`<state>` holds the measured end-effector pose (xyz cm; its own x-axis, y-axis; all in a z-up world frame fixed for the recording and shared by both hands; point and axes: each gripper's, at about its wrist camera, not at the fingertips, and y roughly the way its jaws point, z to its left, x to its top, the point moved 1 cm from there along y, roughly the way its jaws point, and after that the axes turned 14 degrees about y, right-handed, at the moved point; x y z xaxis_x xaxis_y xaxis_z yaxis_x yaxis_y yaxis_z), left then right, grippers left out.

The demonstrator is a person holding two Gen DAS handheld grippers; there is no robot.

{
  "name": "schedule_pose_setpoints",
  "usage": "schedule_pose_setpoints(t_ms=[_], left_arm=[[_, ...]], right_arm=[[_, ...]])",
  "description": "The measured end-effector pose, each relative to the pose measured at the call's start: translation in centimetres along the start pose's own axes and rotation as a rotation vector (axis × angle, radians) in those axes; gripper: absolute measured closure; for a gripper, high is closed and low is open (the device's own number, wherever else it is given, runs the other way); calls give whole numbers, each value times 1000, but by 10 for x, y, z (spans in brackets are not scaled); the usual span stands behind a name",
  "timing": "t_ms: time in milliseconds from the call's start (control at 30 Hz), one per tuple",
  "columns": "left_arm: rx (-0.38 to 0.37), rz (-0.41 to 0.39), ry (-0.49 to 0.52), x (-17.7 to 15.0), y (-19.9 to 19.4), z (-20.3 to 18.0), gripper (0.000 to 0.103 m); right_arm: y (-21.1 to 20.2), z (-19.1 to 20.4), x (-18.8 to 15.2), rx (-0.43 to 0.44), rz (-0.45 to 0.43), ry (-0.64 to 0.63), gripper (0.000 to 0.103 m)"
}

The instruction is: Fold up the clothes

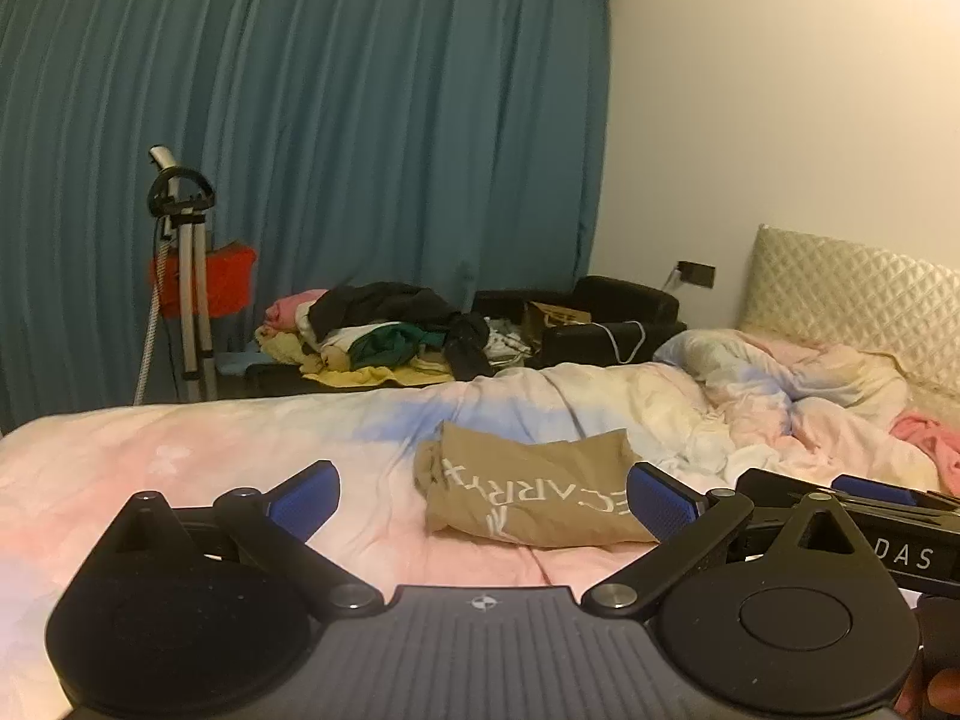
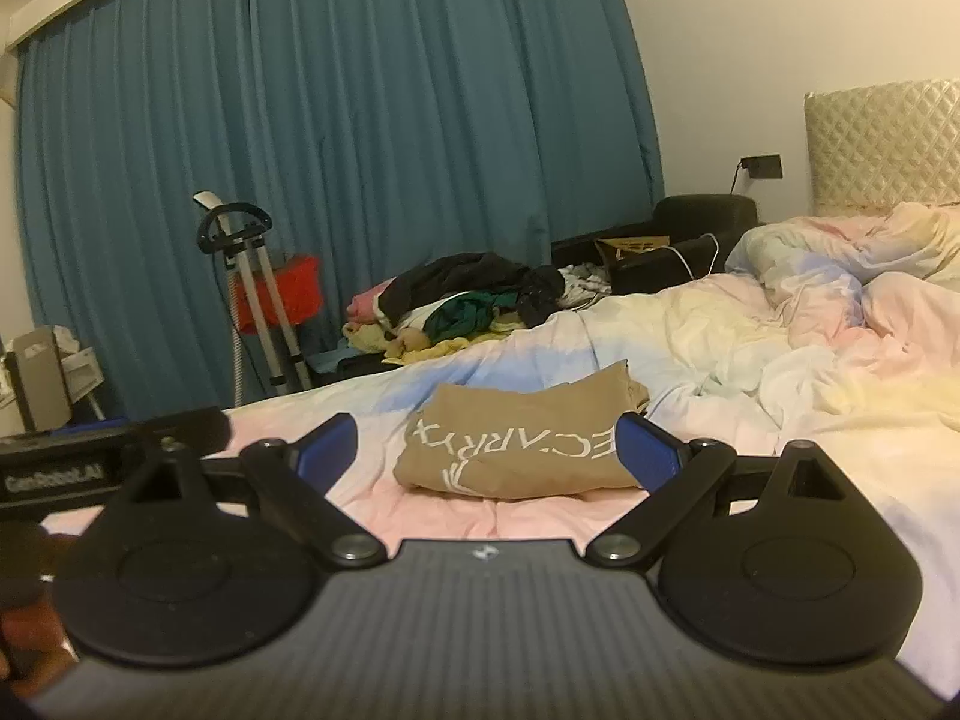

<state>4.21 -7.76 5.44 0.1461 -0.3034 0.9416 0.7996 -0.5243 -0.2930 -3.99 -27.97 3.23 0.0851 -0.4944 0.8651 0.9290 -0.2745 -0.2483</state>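
A tan garment (image 1: 534,498) with white lettering lies folded into a compact rectangle on the pastel bedsheet (image 1: 180,468). My left gripper (image 1: 486,495) hovers just in front of it, open, with its blue pads (image 1: 306,495) wide apart and nothing between them. The right wrist view shows the same tan garment (image 2: 516,450) ahead of my right gripper (image 2: 492,447), which is also open and empty. Neither gripper touches the cloth. Part of the right gripper's body (image 1: 870,504) shows at the right edge of the left view.
A crumpled duvet (image 1: 780,396) fills the bed's right side, below a quilted headboard (image 1: 852,294). A pink cloth (image 1: 930,438) lies at the far right. Beyond the bed are a pile of mixed clothes (image 1: 384,330), a steamer stand (image 1: 186,276) and teal curtains (image 1: 360,120).
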Motion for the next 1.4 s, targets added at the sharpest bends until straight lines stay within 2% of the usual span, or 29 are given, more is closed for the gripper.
schedule_pose_setpoints(t_ms=[367, 667, 1400], left_arm=[[29, -9, -21, -19, -1, 26, 0], [36, -11, -22, -22, 2, 31, 0], [81, 11, -31, -29, -7, 34, 0]], right_arm=[[20, 5, -20, -42, -24, -28, 9], [28, 17, -29, -52, -6, -97, 9], [27, 19, -32, -54, 15, -93, 9]])
